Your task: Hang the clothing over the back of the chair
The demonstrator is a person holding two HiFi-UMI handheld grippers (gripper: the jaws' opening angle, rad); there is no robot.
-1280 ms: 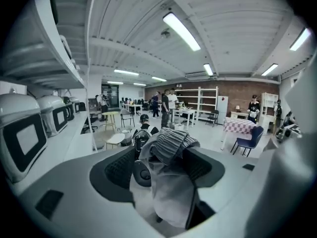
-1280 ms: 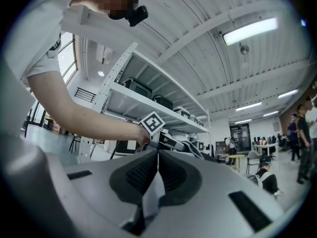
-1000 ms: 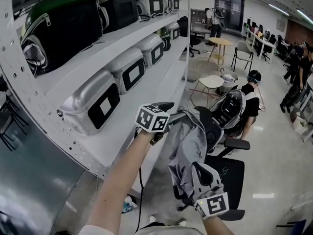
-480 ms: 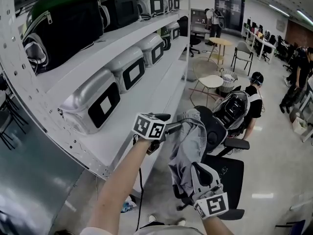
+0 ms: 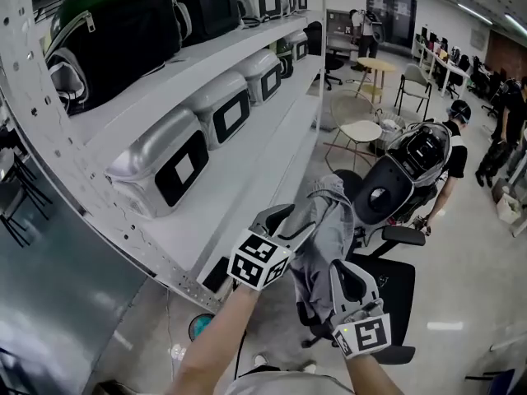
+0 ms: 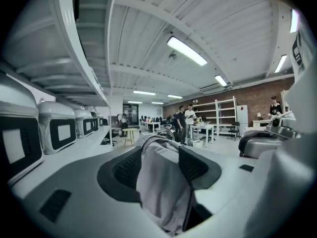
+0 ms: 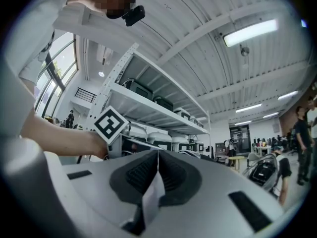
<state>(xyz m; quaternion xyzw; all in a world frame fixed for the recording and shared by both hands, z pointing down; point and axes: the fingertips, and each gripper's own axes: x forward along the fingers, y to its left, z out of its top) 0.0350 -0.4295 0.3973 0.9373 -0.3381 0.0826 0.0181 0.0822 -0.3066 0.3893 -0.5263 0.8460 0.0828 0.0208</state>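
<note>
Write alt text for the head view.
The right hand-held gripper pinches a crumpled grey cloth garment in front of a black swivel office chair, while the left hand-held gripper is closing its jaws with the cloth between them. Along the left runs white metal shelving holding silver hard cases.

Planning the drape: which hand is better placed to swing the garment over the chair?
Probably the right gripper: shut on the garment, nearer the chair. The left gripper is closing its fingers, garment between them.
</note>
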